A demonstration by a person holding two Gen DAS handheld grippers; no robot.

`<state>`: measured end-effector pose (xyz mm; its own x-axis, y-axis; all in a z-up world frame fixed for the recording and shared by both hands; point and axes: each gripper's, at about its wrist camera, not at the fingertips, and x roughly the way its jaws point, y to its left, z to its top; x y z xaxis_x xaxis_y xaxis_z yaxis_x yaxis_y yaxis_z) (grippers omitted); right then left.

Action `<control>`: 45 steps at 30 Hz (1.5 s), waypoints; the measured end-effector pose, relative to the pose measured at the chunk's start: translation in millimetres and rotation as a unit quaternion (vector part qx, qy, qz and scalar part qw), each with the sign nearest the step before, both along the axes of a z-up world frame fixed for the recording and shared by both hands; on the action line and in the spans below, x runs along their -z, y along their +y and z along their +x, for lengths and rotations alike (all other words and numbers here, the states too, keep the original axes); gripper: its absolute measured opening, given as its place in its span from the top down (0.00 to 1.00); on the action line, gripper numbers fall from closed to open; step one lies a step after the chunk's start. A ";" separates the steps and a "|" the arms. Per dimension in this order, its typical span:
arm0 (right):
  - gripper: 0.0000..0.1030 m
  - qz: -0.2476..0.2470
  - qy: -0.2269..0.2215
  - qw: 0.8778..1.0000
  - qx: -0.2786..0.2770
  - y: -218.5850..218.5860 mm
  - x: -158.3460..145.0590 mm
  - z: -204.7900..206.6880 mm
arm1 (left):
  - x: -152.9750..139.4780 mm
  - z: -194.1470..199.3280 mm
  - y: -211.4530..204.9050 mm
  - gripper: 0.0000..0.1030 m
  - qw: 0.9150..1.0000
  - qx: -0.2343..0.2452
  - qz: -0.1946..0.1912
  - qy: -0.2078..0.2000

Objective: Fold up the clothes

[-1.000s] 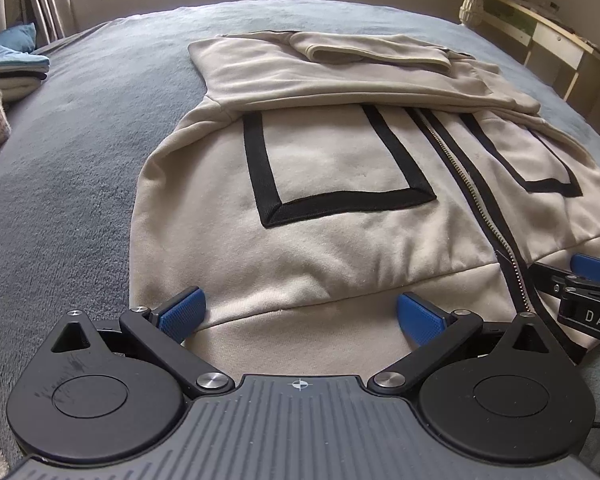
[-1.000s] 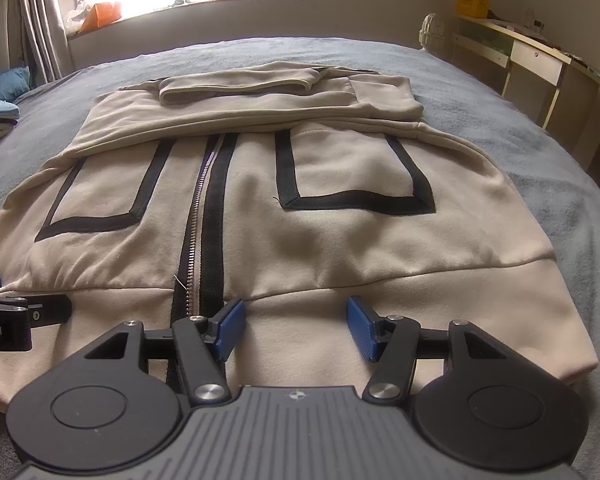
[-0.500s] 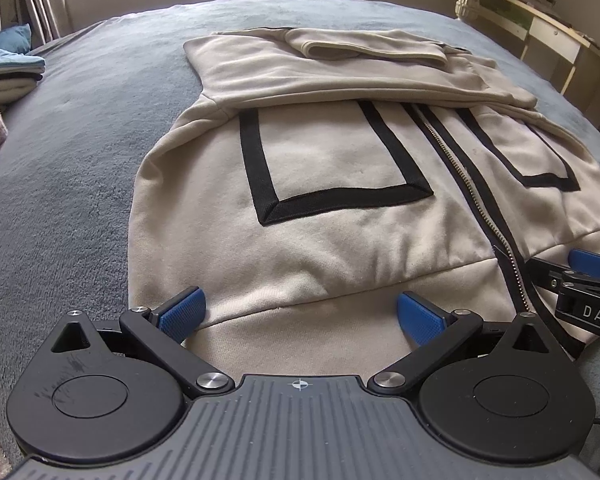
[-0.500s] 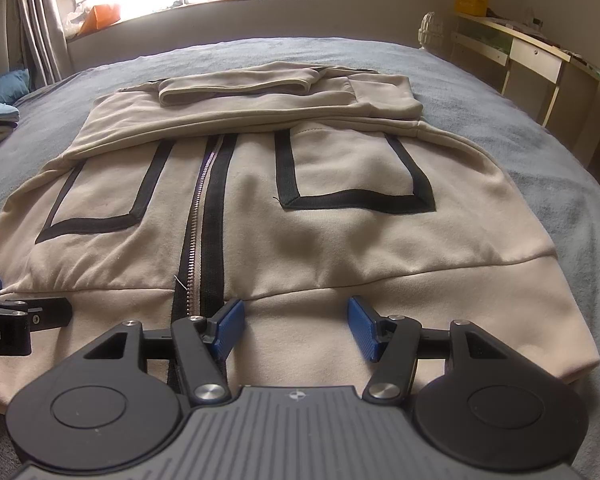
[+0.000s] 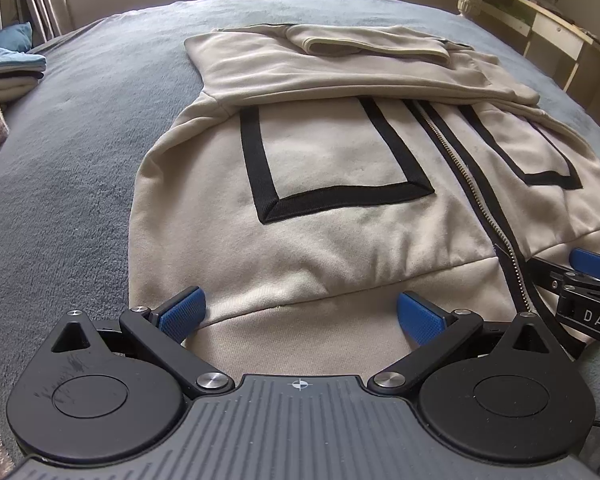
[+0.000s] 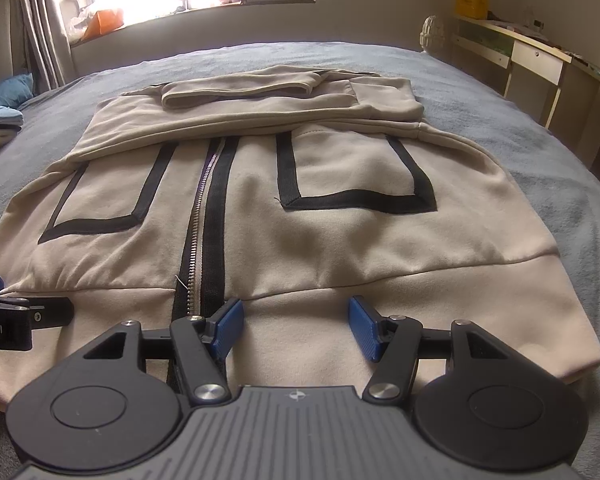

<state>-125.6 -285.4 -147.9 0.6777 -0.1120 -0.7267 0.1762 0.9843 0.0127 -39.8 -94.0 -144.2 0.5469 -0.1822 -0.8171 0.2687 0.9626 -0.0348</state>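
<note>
A beige zip-up jacket (image 5: 340, 216) with black-edged pockets lies flat, front up, on the grey bed, and its sleeves are folded across the chest (image 6: 252, 108). My left gripper (image 5: 300, 314) stands wide open over the left part of the hem band, with nothing pinched between its blue pads. My right gripper (image 6: 296, 326) is open over the hem band (image 6: 300, 320) just right of the zipper (image 6: 196, 240), and nothing is pinched there either. Each gripper shows at the edge of the other's view: the right gripper (image 5: 588, 280) and the left gripper (image 6: 8, 316).
The grey bedspread (image 5: 72, 168) stretches around the jacket on all sides. A stack of folded clothes (image 5: 8, 76) sits at the far left. A desk with shelves (image 6: 540, 60) stands to the right of the bed, and a window sill and curtain (image 6: 40, 32) are behind.
</note>
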 end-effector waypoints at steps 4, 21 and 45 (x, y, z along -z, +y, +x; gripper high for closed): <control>0.40 0.000 -0.002 1.000 0.000 0.3 0.6 -0.1 | -0.1 -1.0 -0.6 0.00 1.000 0.001 0.002 -0.001; 0.39 0.005 -0.006 1.000 -0.001 -1.2 0.0 -1.7 | 0.2 -0.8 -2.9 0.00 1.000 0.001 0.009 -0.003; 0.33 0.332 -0.001 0.943 -0.025 -1.0 -28.1 -43.7 | 1.0 -4.0 -3.0 0.00 1.000 0.005 0.006 -0.007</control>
<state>-169.3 -286.4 -119.7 0.6718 0.3992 -0.6240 0.1284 0.7669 0.6288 -43.8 -97.0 -145.3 0.5573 -0.1782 -0.8110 0.2787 0.9602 -0.0194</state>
